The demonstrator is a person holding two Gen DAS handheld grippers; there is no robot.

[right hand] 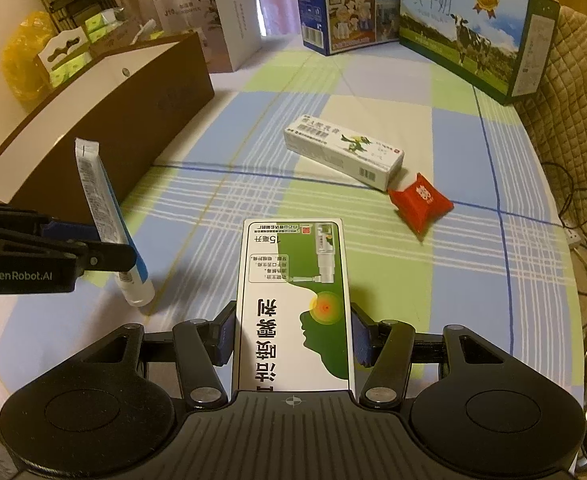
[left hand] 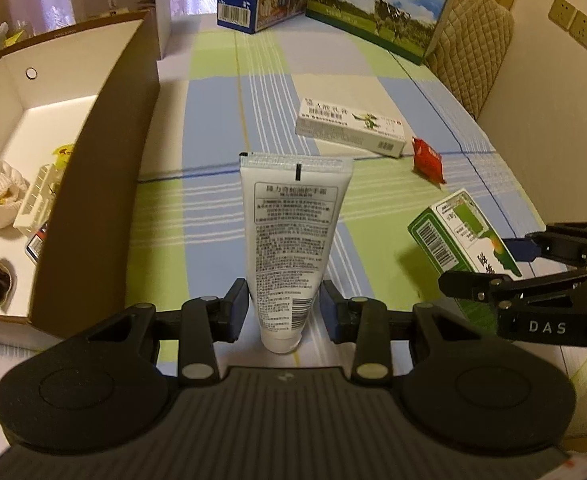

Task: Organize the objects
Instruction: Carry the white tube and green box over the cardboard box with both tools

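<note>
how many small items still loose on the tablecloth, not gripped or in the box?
2: a white carton lying mid-table, and a red packet just right of its near end. The brown box's wall may hide others.

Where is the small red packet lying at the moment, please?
The red packet lies on the checked tablecloth, right of centre in both wrist views, just beside the near end of the long white medicine box, beyond the green box held in the right gripper.
</note>
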